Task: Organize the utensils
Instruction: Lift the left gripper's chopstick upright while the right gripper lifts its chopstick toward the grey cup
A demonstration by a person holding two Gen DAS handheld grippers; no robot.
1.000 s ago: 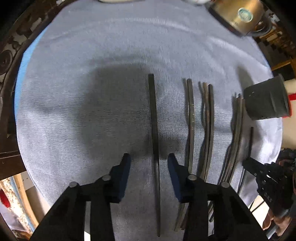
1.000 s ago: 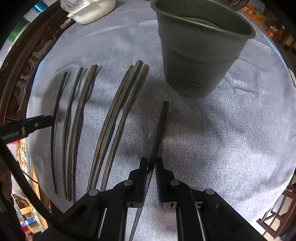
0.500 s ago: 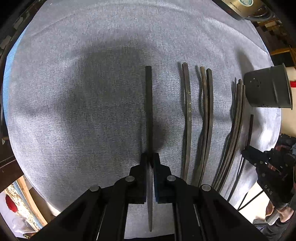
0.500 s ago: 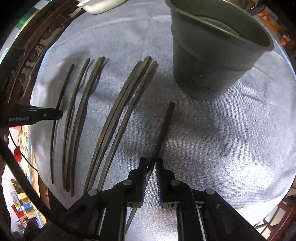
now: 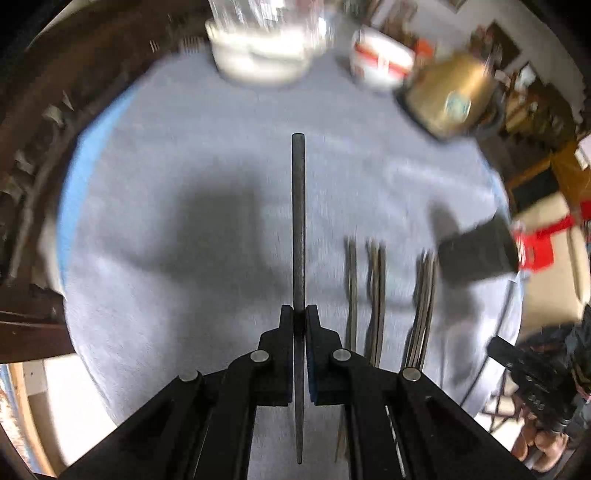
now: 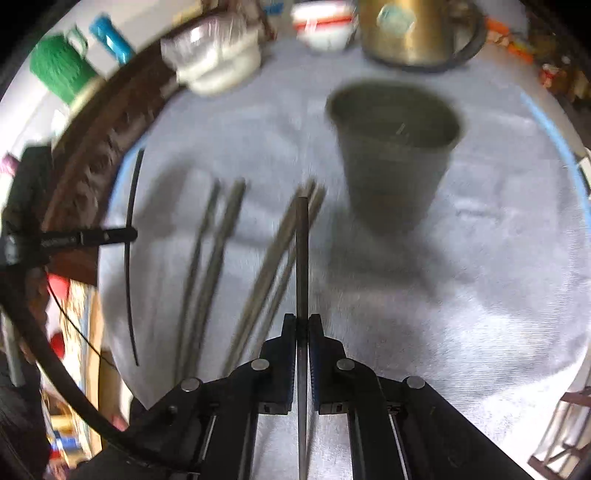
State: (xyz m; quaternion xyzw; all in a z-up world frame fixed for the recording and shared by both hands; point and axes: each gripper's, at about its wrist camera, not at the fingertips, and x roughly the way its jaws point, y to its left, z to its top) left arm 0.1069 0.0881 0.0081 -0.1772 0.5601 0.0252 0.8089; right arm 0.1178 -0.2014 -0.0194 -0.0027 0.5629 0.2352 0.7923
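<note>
With both chopsticks now lifted off the cloth, left gripper and right gripper each stay clamped on one, ready for the grey cup.

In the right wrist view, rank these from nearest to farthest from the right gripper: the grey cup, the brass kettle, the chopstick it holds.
1. The chopstick, clamped in the right gripper and pointing straight ahead.
2. The grey cup, standing ahead and to the right on the cloth.
3. The brass kettle, beyond the cup at the table's far edge.
</note>
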